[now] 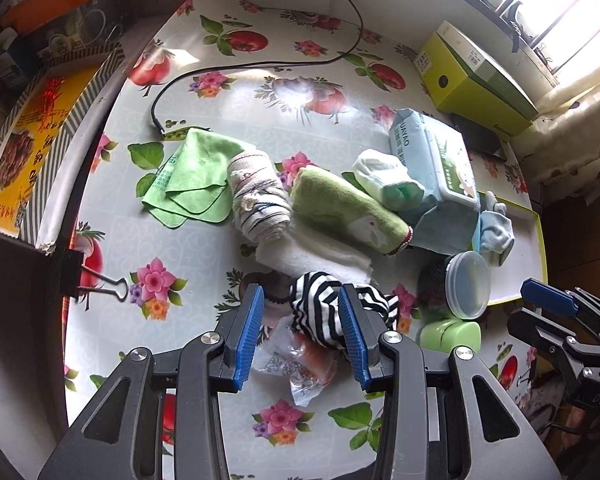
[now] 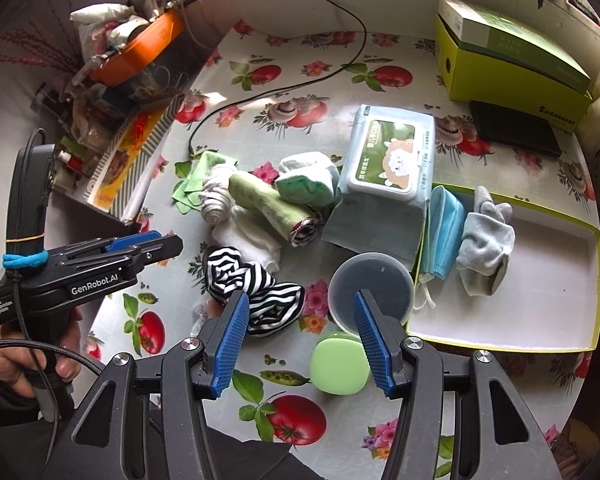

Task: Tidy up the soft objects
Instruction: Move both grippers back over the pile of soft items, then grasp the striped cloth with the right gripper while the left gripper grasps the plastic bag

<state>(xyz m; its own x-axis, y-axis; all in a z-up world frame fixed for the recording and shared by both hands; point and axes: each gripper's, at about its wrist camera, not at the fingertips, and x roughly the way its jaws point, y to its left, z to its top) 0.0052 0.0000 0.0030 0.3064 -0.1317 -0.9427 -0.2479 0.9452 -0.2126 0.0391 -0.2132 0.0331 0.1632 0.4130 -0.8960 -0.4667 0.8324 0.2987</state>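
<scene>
A black-and-white striped cloth [image 1: 320, 312] lies bunched on the flowered tablecloth. My left gripper [image 1: 300, 320] hangs over it, open, its right pad at the cloth's edge and its left pad clear of it. Behind lie a green cloth [image 1: 192, 176], a rolled patterned towel [image 1: 260, 204], a rolled green towel [image 1: 348, 212], a white cloth [image 1: 312, 256] and a pale sock bundle [image 1: 388, 180]. A grey sock [image 2: 484, 248] and a blue mask [image 2: 440, 232] rest in the yellow-rimmed tray [image 2: 540, 320]. My right gripper [image 2: 302, 340] stands open above a green case [image 2: 340, 364], holding nothing.
A wet-wipes pack [image 2: 388, 160] leans by the tray. A round lidded tub [image 2: 370, 292] stands beside the green case. A crinkled plastic wrapper [image 1: 300, 364] lies under the left gripper. A black cable [image 1: 260, 64], a binder clip [image 1: 100, 280] and a yellow-green box [image 2: 512, 60] sit further off.
</scene>
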